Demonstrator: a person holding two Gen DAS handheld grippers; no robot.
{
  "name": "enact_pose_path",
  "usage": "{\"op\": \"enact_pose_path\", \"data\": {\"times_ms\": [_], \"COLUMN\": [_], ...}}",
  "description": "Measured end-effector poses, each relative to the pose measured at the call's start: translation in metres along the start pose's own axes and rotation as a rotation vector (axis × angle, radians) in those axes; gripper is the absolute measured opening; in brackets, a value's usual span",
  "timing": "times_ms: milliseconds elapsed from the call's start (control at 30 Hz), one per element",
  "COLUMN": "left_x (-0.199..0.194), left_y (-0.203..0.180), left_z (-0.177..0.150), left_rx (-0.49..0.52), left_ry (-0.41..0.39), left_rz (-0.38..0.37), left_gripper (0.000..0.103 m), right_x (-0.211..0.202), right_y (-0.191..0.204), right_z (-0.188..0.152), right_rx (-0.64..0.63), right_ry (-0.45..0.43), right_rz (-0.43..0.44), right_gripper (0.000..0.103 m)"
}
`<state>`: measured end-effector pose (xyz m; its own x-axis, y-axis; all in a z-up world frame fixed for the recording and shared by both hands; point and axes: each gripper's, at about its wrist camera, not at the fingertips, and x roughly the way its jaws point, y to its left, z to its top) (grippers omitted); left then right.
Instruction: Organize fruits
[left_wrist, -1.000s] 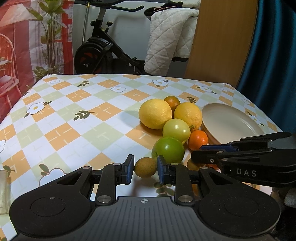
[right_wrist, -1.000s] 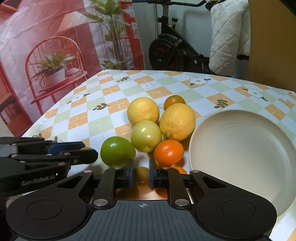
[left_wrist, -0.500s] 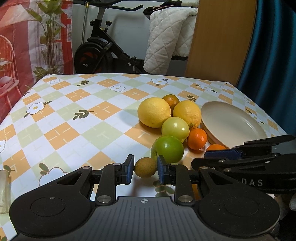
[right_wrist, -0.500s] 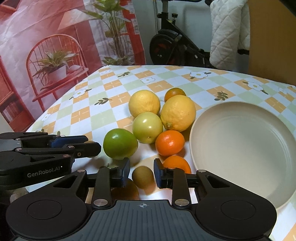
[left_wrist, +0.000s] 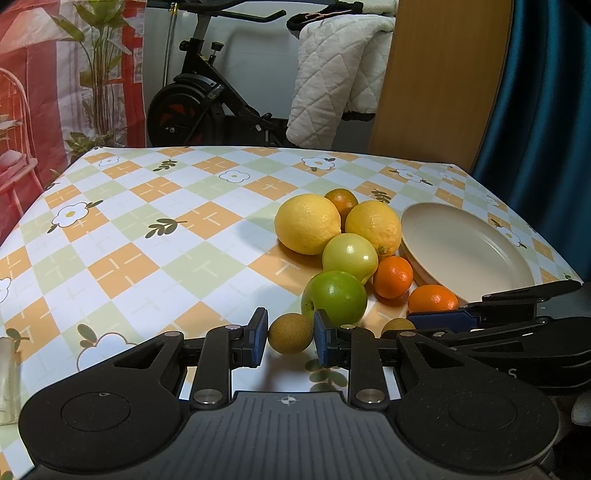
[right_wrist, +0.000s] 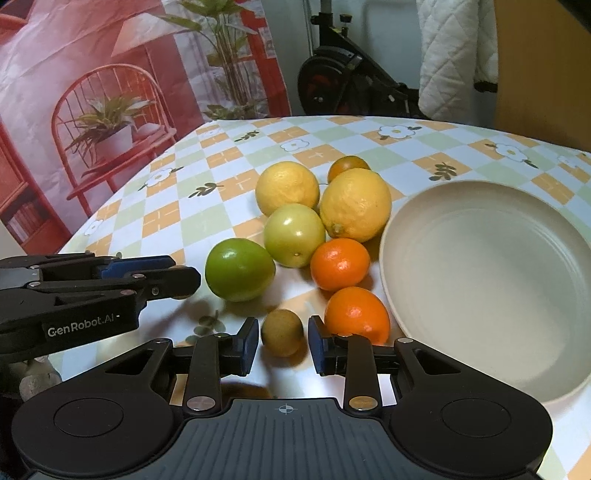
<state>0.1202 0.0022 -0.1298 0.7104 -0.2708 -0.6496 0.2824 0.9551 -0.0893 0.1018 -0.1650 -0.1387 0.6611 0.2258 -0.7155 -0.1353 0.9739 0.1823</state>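
Now that the right tongs (right_wrist: 282, 341) have let go, right brown fruit (right_wrist: 282, 332) sits loose on tabletop (right_wrist: 221, 206) between parted pads, beside orange (right_wrist: 356, 314) | left tongs (left_wrist: 290, 341) still clamped on left brown fruit (left_wrist: 290, 334) | plate (right_wrist: 480, 258) empty, nothing sorted yet

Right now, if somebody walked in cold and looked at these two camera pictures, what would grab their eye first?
Probably the tight cluster of fruit mid-table: two big yellow lemons at the back, a green apple in front of them and oranges to its right. Beside it sits an empty cream plate. Nearest the cameras, each gripper brackets a small brown fruit: left gripper shut on one, right gripper open around another.
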Motion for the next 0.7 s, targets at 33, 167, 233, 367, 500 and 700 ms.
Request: {"op": "enact_pose_path", "data": {"times_ms": [33,167,233,367,500,700], "left_x": [0.000,0.001,0.001,0.001,0.000,-0.005], "left_y": [0.000,0.000,0.000,0.001,0.001,0.002], "left_z": [0.000,-0.001,-0.001,-0.001,0.000,0.003], "left_rx": [0.001,0.004,0.005,0.002,0.001,-0.008], "left_ry": [0.000,0.003,0.003,0.000,-0.004,-0.029], "left_rz": [0.000,-0.001,-0.002,-0.001,-0.004,-0.007], "left_gripper": [0.028,0.028,0.028,0.028,0.028,0.028], "right_x": [0.001,0.004,0.004,0.000,-0.006,-0.021], "right_y": [0.000,-0.002,-0.003,-0.005,-0.006,-0.011], "right_z": [0.000,-0.001,-0.001,0.000,0.001,0.006], "right_rx": [-0.001,0.008,0.013,0.019,0.017,0.033], "right_ry": [0.002,0.012,0.011,-0.015,-0.045,-0.116], "right_rz": [0.000,0.003,0.007,0.012,0.018,0.016], "right_gripper": [0.028,0.024,0.024,0.024,0.024,0.024]}}
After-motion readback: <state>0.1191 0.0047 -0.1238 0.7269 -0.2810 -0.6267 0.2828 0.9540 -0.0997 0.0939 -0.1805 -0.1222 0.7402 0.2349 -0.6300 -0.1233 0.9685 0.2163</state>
